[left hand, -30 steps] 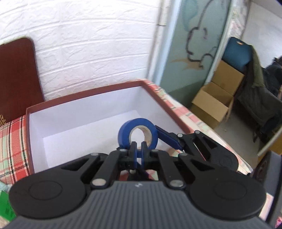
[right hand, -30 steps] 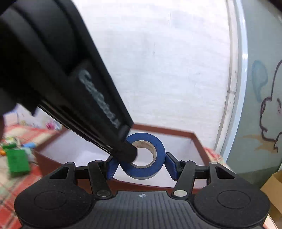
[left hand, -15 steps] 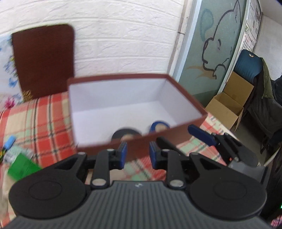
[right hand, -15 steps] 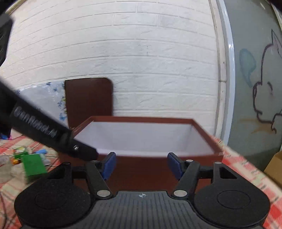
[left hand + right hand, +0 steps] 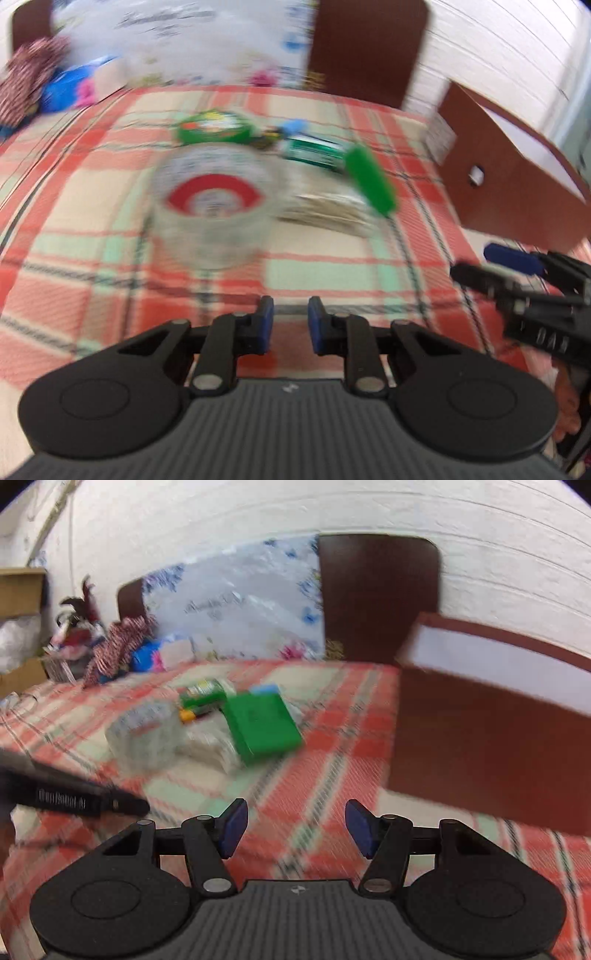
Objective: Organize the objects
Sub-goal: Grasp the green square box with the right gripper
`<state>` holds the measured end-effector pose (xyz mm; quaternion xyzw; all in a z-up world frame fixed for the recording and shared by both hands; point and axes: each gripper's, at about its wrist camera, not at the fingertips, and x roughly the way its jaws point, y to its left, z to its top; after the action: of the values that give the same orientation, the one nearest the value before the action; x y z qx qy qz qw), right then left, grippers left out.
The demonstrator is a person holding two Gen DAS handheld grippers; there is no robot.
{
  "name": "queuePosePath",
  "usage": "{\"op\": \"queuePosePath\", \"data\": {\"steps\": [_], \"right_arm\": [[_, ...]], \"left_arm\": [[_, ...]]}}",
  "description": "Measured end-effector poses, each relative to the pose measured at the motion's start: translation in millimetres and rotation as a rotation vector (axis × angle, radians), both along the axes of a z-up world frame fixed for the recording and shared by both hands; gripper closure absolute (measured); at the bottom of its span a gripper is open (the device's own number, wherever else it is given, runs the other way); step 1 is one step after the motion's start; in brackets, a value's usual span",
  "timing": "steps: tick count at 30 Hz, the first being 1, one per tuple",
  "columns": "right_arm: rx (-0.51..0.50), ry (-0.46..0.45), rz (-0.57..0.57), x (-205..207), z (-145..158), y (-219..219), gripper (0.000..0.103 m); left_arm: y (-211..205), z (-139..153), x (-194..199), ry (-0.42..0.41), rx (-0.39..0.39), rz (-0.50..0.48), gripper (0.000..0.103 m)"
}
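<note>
- My left gripper (image 5: 290, 328) has nothing between its jaws, which are closing; it hangs over the plaid tablecloth (image 5: 110, 206).
- My right gripper (image 5: 295, 829) is also empty, its jaws narrowing.
- A clear tape roll (image 5: 210, 206) lies at 11 o'clock from the left fingertips, a green box (image 5: 260, 723) just beside it.
- The brown box (image 5: 491, 716) stands at 2 o'clock in my right view.

- Left gripper (image 5: 290, 328): black linkage arms, blue pads, silver pivot screws, ribbed grey housing.
- Right gripper (image 5: 295, 829): same build, white lettering along its side.
</note>
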<state>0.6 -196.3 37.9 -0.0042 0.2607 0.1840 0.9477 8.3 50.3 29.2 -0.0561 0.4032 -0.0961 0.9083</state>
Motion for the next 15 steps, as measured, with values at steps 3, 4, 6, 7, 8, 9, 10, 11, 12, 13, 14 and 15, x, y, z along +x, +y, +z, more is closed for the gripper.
{"op": "queuePosePath", "data": {"steps": [3,4,6,7,8,9,10,11,12,13,14,15], "right_arm": [[0.107,0.021,-0.016,40.7,6.6,13.4,0.041],[0.150,0.038,-0.033,53.1,9.3,13.9,0.036],[0.248,0.088,-0.066,80.2,8.6,15.5,0.028],[0.309,0.125,-0.076,91.1,7.4,14.8,0.024],[0.361,0.160,-0.082,101.1,4.8,12.2,0.020],[0.399,0.192,-0.089,110.1,1.0,12.6,0.020],[0.417,0.216,-0.096,116.2,-2.0,13.8,0.019],[0.405,0.223,-0.098,121.5,-6.6,14.6,0.018],[0.367,0.210,-0.098,123.6,-9.0,17.0,0.021],[0.342,0.202,-0.078,122.4,-9.8,18.7,0.023],[0.330,0.189,-0.066,117.4,-8.0,18.9,0.031],[0.322,0.168,-0.046,109.9,-3.4,19.3,0.040]], "left_arm": [[13.0,-0.3,0.4,0.015,-0.066,0.019,0.084],[12.4,-0.1,0.9,0.016,-0.062,0.020,0.084],[9.2,0.6,-0.3,0.013,-0.041,0.016,0.084],[5.6,1.4,-1.7,0.010,-0.029,0.013,0.084],[4.0,1.4,-3.2,0.007,-0.021,0.010,0.084],[3.7,1.2,-4.0,0.004,-0.016,0.008,0.084],[2.7,0.7,-3.7,0.001,-0.013,0.006,0.084],[2.9,0.6,-4.0,0.000,-0.013,0.006,0.084],[2.9,0.6,-4.0,0.002,-0.014,0.006,0.084],[2.9,0.6,-4.0,0.002,-0.014,0.006,0.084],[3.4,0.5,-4.4,0.004,-0.016,0.005,0.084],[4.1,0.7,-4.5,0.007,-0.020,0.005,0.084]]}}
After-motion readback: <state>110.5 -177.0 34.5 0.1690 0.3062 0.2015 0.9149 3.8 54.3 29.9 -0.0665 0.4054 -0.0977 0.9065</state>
